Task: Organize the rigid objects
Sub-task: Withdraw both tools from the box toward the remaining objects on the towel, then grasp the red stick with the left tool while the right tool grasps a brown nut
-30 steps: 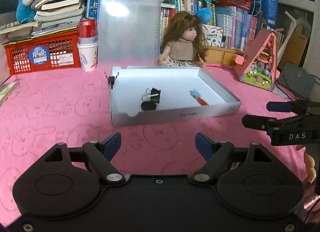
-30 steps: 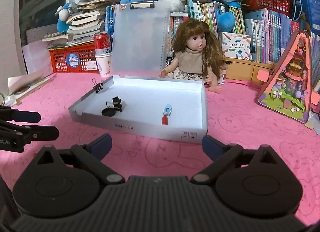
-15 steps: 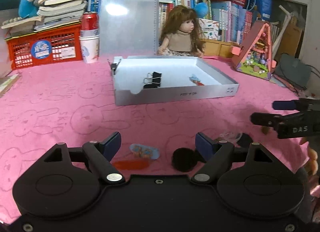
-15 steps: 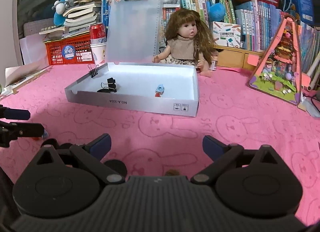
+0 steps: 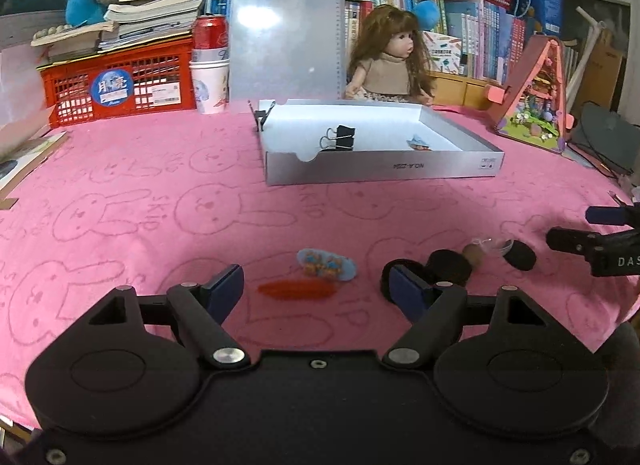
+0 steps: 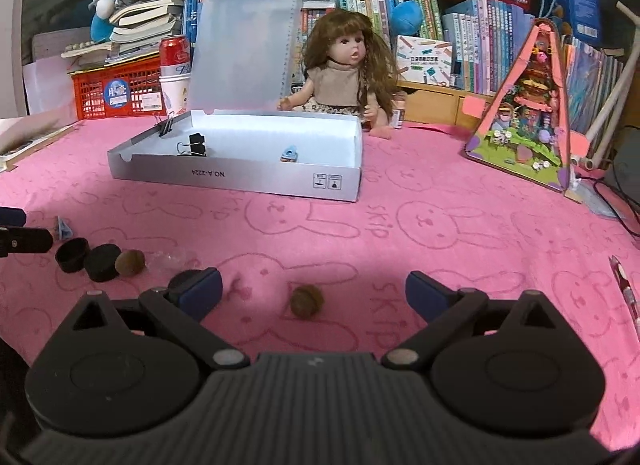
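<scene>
**Over the near edge of the counter, both tools pulled back and empty**

On the pink counter (image 5: 120, 201) you have drawn both tools away from the white box (image 5: 380, 169); a second ago it filled the middle of each view, now it sits farther off. Your left tool (image 5: 316, 285) stands wide apart, holding nothing. Between its fingertips lie a blue hair clip (image 5: 326, 265) and an orange clip (image 5: 296, 289) just beside it, neither of which showed a second ago. Against its right finger sit black caps (image 5: 448, 265), with a brown ball (image 5: 472, 253) touching them.

Your right tool (image 6: 314, 291) is also spread wide and empty. A second brown ball (image 6: 306, 300) rests on the cloth between its fingertips, newly in view. To its left you see the same black caps (image 6: 86, 257).

Inside the box a black binder clip (image 5: 340, 137) and a small blue-and-red clip (image 5: 418, 142) lie apart as before, with another binder clip (image 6: 166, 127) gripping the left wall. A doll (image 6: 344, 73) sits behind the box.
</scene>
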The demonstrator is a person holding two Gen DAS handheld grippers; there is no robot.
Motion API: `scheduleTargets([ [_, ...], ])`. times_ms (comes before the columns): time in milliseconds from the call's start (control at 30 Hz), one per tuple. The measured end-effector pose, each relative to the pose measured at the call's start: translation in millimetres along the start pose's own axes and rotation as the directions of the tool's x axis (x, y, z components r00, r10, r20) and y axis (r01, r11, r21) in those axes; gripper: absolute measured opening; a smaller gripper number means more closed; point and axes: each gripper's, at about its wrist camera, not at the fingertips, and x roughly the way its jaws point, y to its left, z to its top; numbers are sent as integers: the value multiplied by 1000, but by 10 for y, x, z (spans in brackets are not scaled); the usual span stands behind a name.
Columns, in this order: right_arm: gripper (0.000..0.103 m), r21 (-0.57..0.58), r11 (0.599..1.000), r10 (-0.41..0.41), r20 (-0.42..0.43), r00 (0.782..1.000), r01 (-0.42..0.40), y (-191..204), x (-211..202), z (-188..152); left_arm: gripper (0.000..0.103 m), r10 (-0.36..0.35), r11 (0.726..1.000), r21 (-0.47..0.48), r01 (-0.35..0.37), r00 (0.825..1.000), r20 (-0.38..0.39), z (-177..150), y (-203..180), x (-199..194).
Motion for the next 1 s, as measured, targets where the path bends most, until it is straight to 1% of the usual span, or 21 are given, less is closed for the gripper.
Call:
scheduleTargets([
  [100, 100, 5, 1000, -5, 1, 1000, 5, -16, -7, -27, 73, -1, 1000, -1, 1, 1000, -9, -20, 12, 13],
  [133, 99, 10, 1000, -5, 0, 1000, 5, -22, -7, -34, 70, -1, 1000, -4, 0, 1000, -12, -25, 17, 18],
  [200, 97, 19, 1000, -6, 1, 1000, 6, -32, -8, -42, 65, 1, 1000, -8, -1, 1000, -18, -34, 24, 26],
  [333, 91, 22, 1000, 5, 1, 1000, -5, -27, -14, -60, 57, 12, 1000, -9, -12, 1000, -23, -46, 29, 48],
  [367, 89, 17, 1000, 8, 2, 1000, -8, -17, -17, -65, 57, 17, 1000, -5, -17, 1000, -22, -47, 28, 50],
  [500, 80, -14, 1000, 14, 10, 1000, -14, 39, -36, -77, 56, 29, 1000, -8, -29, 999, -20, -46, 29, 58],
  [533, 79, -20, 1000, 16, 11, 1000, -15, 52, -36, -76, 55, 32, 999, -9, -33, 999, -19, -47, 26, 58],
  [633, 71, -32, 999, 23, 4, 1000, -23, 84, -30, -82, 53, 45, 999, -9, -45, 999, -16, -45, 13, 70],
  [700, 60, -35, 999, 26, -7, 1000, -27, 96, -18, -87, 50, 56, 998, -9, -56, 998, -13, -48, 2, 78],
  [767, 54, -39, 999, 29, -15, 999, -30, 105, -6, -93, 48, 64, 998, -3, -64, 998, -9, -58, -12, 84],
  [833, 51, -42, 999, 32, -18, 999, -32, 108, -3, -98, 45, 74, 997, 0, -74, 997, -5, -66, -20, 85],
  [933, 47, -47, 998, 33, -19, 999, -34, 109, -11, -95, 43, 78, 997, 3, -78, 997, -3, -69, -24, 82],
  [1000, 42, -50, 998, 31, -18, 999, -32, 109, -13, -89, 43, 78, 997, 6, -78, 997, -3, -70, -22, 80],
])
